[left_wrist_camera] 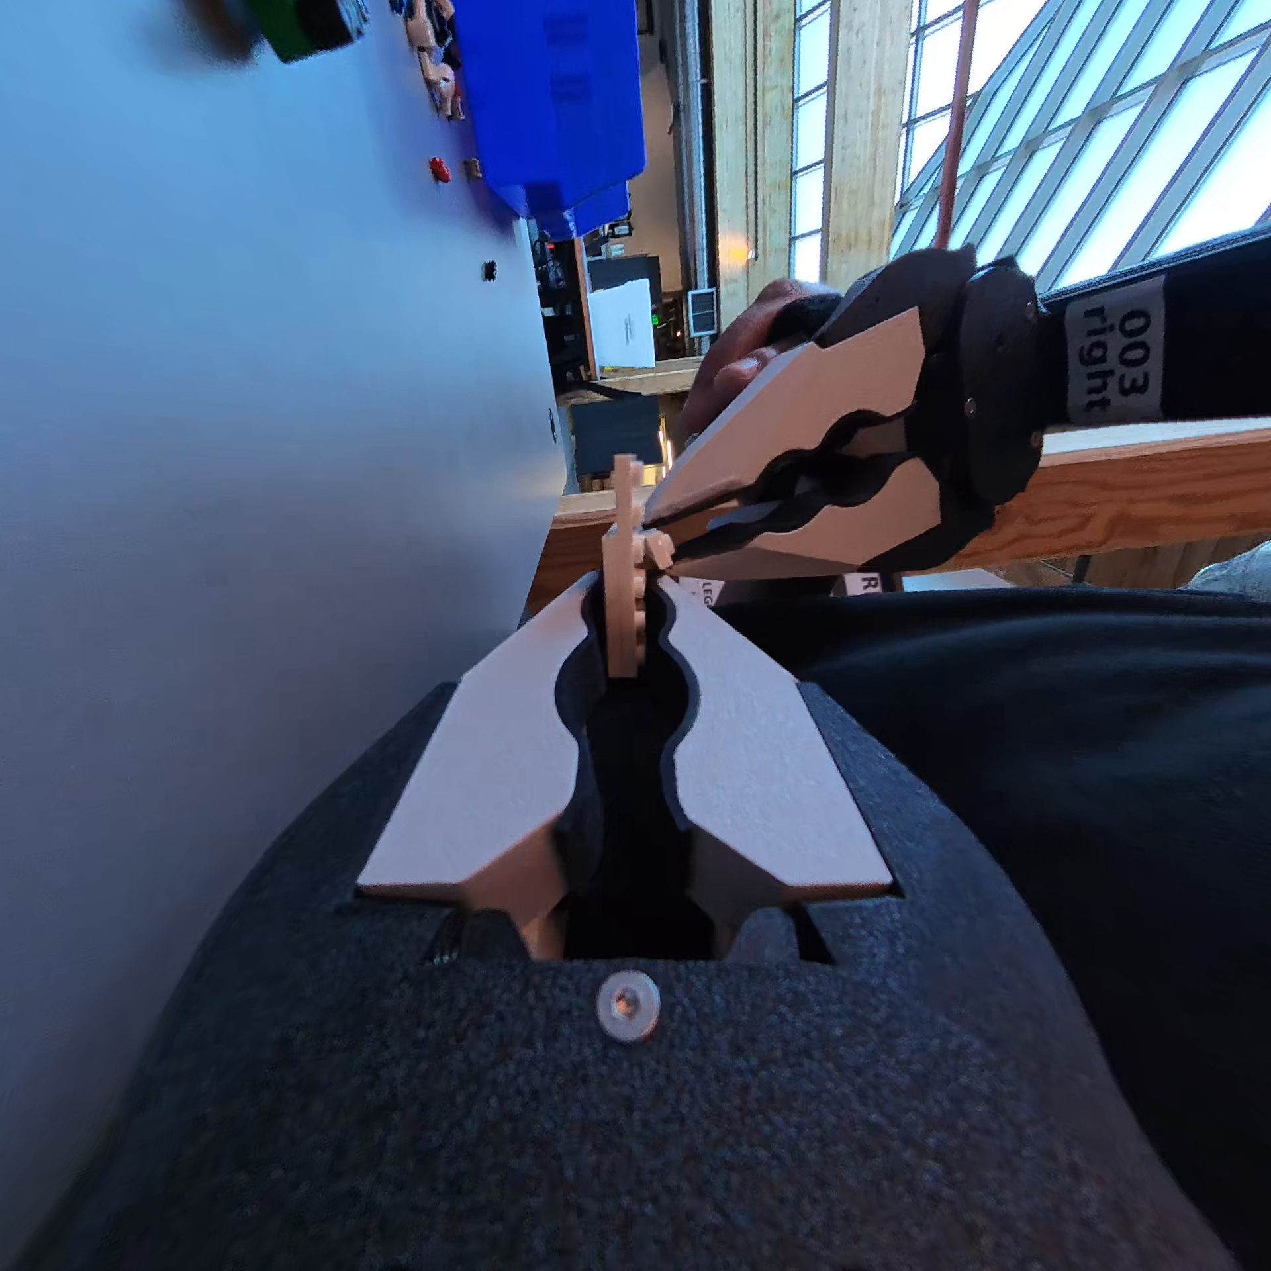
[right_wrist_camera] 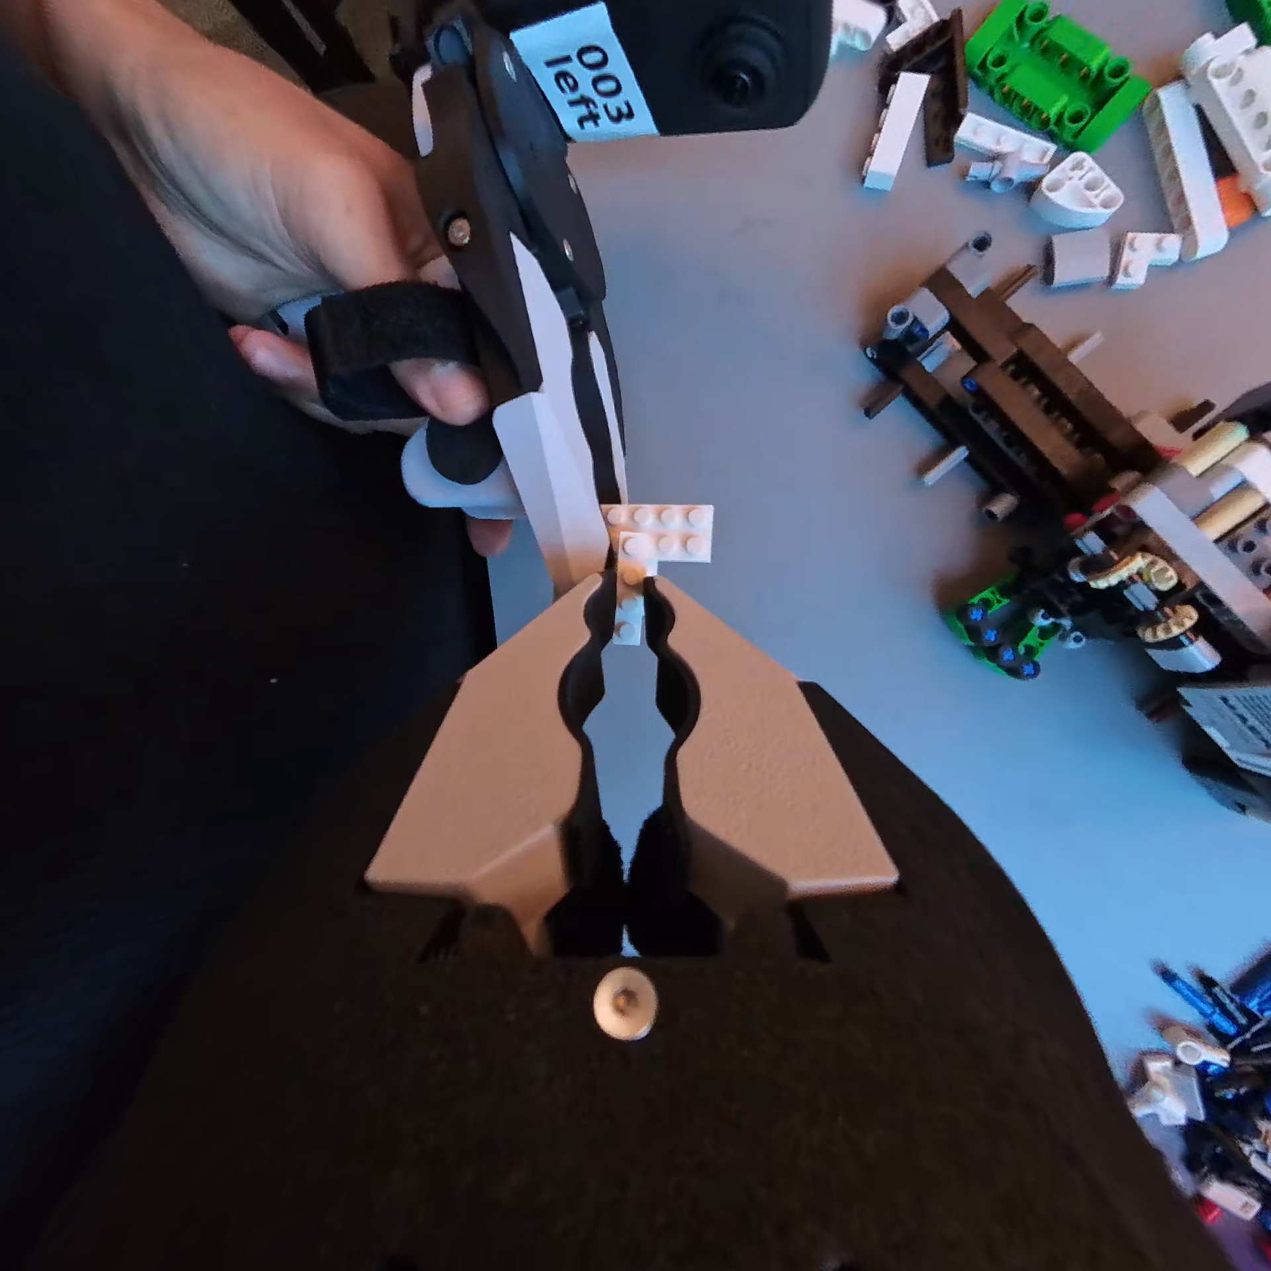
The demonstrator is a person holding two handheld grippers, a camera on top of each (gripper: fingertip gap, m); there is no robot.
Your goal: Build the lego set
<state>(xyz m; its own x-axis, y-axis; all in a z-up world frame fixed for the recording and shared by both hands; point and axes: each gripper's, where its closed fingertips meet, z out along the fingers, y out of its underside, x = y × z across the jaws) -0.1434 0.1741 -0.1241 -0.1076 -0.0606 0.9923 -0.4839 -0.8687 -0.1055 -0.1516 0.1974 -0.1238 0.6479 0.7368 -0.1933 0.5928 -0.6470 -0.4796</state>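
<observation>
A wide white studded plate point(right_wrist_camera: 677, 533) is held in my left gripper point(right_wrist_camera: 609, 545), which comes in from the upper left. In the left wrist view the plate point(left_wrist_camera: 624, 509) shows edge-on, upright between my left gripper's point(left_wrist_camera: 627, 584) jaws. My right gripper point(right_wrist_camera: 629, 583) is shut on a narrow white plate point(right_wrist_camera: 629, 615). The far end of that plate lies on the near left corner of the wide plate. In the left wrist view my right gripper point(left_wrist_camera: 661, 547) comes in from the right, with its tips against the plate. Both are held above the pale table point(right_wrist_camera: 756, 344).
A partly built black and white model point(right_wrist_camera: 1045, 426) with a green part lies on the table to the right. Loose white pieces point(right_wrist_camera: 1004, 148) and a green block point(right_wrist_camera: 1052, 69) lie beyond it. A pile of small parts point(right_wrist_camera: 1203, 1100) is near right. Blue bins point(left_wrist_camera: 557, 103) stand at the far edge. My left and right fingertips are right by each other.
</observation>
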